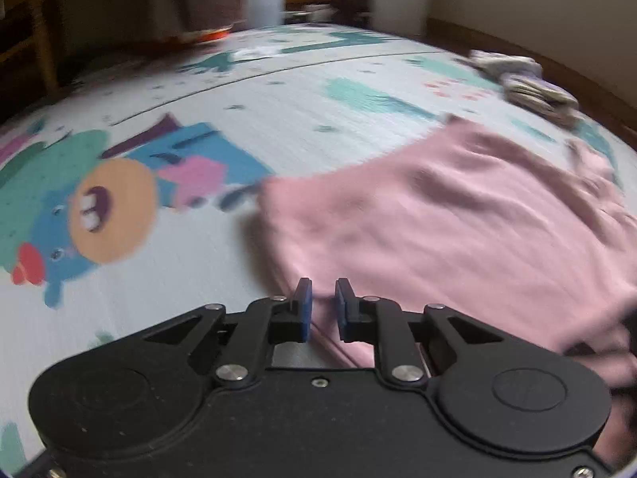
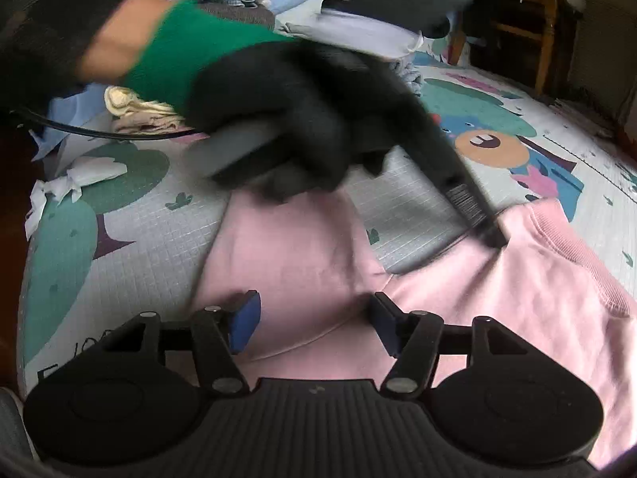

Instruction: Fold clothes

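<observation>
Pink sweatshirt (image 2: 497,302) lies spread on cartoon play mat (image 2: 131,231) | left gripper (image 1: 321,298) nearly closed at its edge, pinch uncertain | right gripper (image 2: 314,318) open above sleeve | risk: fabric slipping, hem bunching.

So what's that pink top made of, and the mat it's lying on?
The pink top looks like soft matte cotton-type knit, probably sweatshirt fleece: it creases softly and has a ribbed band along one edge. The mat looks like padded foam or vinyl with a printed cartoon pattern: its surface is embossed in a fine grid and has a slight sheen. Neither is certain by look alone.
</observation>
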`<state>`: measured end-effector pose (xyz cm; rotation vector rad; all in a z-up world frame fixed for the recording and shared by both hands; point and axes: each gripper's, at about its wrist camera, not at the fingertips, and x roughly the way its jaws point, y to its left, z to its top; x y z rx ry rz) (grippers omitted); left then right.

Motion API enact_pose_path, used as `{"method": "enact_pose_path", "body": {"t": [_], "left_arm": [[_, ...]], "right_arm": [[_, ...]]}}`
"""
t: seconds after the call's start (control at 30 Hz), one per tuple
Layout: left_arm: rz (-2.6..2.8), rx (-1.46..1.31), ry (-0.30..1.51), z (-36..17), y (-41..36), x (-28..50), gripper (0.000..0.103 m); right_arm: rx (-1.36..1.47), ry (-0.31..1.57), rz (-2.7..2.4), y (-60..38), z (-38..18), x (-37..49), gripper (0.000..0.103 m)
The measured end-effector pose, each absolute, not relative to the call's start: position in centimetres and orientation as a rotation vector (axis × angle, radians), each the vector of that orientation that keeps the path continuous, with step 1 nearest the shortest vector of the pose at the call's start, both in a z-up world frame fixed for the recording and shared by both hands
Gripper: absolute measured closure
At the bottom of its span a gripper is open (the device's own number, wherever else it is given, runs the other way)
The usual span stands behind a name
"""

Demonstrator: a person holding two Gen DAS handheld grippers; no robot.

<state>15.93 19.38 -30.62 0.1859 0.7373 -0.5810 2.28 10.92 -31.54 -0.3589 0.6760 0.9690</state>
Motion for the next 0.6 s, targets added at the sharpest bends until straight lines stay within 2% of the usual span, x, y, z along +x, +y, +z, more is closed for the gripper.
{"method": "enact_pose_path", "body": {"t": [0.1, 0.23, 0.4, 0.47, 0.5, 0.53, 0.6], "left_arm": [[-0.568, 0.179, 0.756, -30.7, 19.0, 18.5, 0.088], [-0.536, 0.153, 0.79, -30.5, 19.0, 20.0, 0.095], [-0.547, 0.101, 0.732, -28.2, 18.8, 19.4, 0.095], [-0.529, 0.13, 0.751, -28.9, 18.3, 20.4, 0.094], [-0.49, 0.168, 0.79, -29.8, 17.9, 21.1, 0.091], [-0.456, 0.179, 0.816, -30.3, 17.7, 21.7, 0.081], [-0.417, 0.122, 0.849, -29.6, 17.8, 22.6, 0.079]], "right_arm": [[-0.352, 0.67, 0.957, 11.0, -31.6, 2.0, 0.04], [-0.34, 0.665, 0.938, 11.1, -31.7, 1.5, 0.039], [-0.364, 0.667, 0.941, 11.4, -31.4, 1.3, 0.039], [-0.409, 0.667, 0.956, 11.5, -30.9, 1.2, 0.039], [-0.431, 0.667, 0.963, 11.5, -30.6, 1.1, 0.039], [-0.454, 0.667, 0.971, 11.6, -30.4, 1.1, 0.039], [-0.5, 0.666, 0.985, 11.7, -29.8, 1.0, 0.044]]}}
